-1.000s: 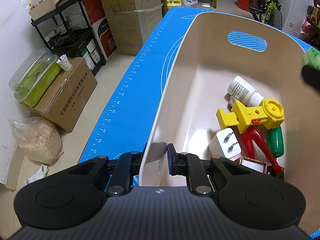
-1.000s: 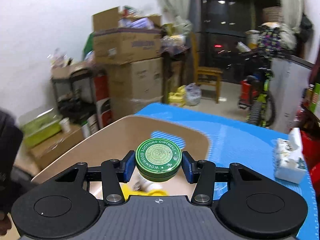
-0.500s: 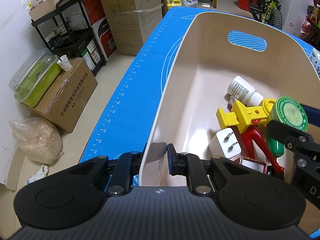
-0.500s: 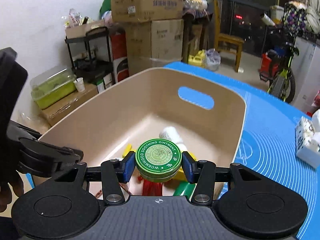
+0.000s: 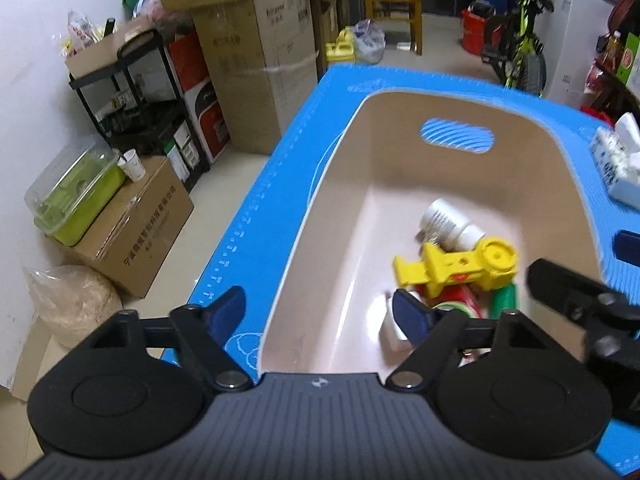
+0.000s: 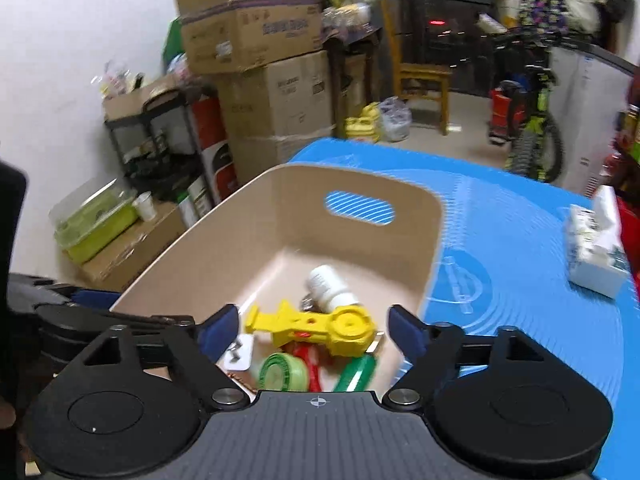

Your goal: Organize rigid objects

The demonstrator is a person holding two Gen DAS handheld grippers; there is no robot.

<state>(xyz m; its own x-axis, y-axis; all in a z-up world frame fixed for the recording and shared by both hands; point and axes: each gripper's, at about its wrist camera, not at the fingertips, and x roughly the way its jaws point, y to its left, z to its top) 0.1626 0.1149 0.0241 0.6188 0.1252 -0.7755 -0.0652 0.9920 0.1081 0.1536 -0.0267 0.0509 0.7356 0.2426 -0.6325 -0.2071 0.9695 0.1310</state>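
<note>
Inside the beige bin (image 6: 432, 216) the green ointment tin (image 6: 280, 372) now lies tilted against the red toy (image 6: 310, 360), under the yellow plastic toy (image 6: 320, 326). Both the right gripper (image 6: 312, 330) and left gripper (image 5: 320, 312) have just been opening and stand wide with nothing held. With the bin wall released, a careless withdrawal could knock the rim and shift the bin on the blue mat (image 6: 500, 240).

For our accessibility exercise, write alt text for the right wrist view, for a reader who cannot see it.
The open right tongs, whose jaws have just been opening, hang empty above a beige bin on a blue mat. In the bin lie a green ointment tin, a yellow plastic tool and a white bottle.
</note>
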